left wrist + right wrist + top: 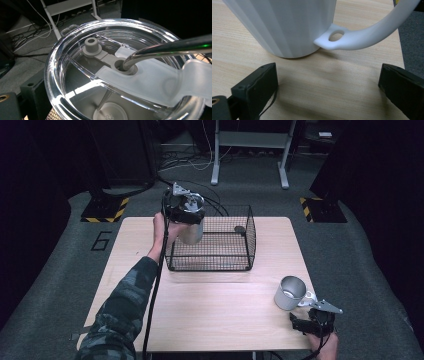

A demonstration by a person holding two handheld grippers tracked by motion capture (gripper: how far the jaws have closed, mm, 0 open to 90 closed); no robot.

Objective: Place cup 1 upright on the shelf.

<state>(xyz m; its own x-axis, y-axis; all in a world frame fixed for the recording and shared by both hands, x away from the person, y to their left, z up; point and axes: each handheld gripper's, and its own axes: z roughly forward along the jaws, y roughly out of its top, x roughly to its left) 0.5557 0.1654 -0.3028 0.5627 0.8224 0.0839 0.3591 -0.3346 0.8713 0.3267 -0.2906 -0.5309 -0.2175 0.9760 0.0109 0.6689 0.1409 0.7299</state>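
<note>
A light wooden table stands on grey carpet, with a black "6" marked on the floor just off its far left corner. Beyond the table, two black bases with yellow-black hazard stripes sit left and right. A pale metal stand rises behind the table, with loose cables near its feet. The surroundings are dark.

The tall steel tumbler is silvery under its clear plastic lid — the black wire-mesh basket is a fine grid. The ribbed white handled mug stands on the pale wood-grain table.
</note>
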